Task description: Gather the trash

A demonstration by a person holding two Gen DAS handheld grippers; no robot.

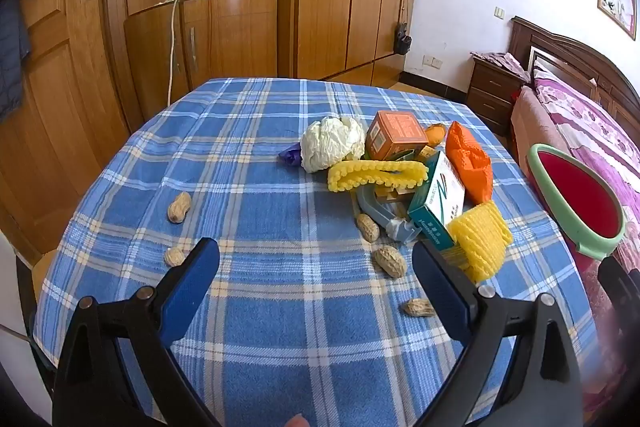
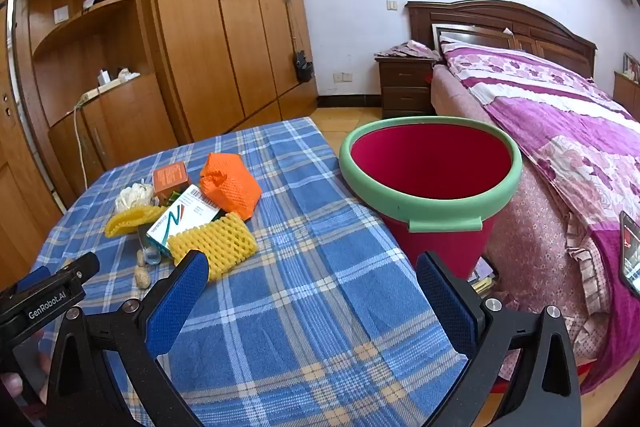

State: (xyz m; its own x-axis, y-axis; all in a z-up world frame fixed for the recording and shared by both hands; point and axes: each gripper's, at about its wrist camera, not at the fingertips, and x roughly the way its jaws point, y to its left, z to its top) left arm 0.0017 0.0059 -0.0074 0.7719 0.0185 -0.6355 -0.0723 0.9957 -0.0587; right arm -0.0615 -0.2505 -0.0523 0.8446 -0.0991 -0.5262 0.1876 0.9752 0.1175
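The worktop [image 1: 280,307] carries a blue plaid cloth. A trash pile sits toward its far right: a crumpled white paper [image 1: 330,143], an orange box [image 1: 396,135], an orange foam net [image 1: 470,163], a green-and-white carton [image 1: 438,201] with its long axis running from near the left hand-held gripper away toward the pile, and two yellow foam nets [image 1: 376,175] [image 1: 482,241]. Peanuts [image 1: 390,261] lie scattered on the near side of the pile. The left hand-held gripper [image 1: 316,259] hangs above the cloth, jaws wide apart and empty. The right hand-held gripper [image 2: 312,269] is likewise spread and empty. A red bucket [image 2: 432,203] with a green rim stands off the worktop's right edge, beside the bed [image 2: 560,131]; its visible interior shows nothing inside.
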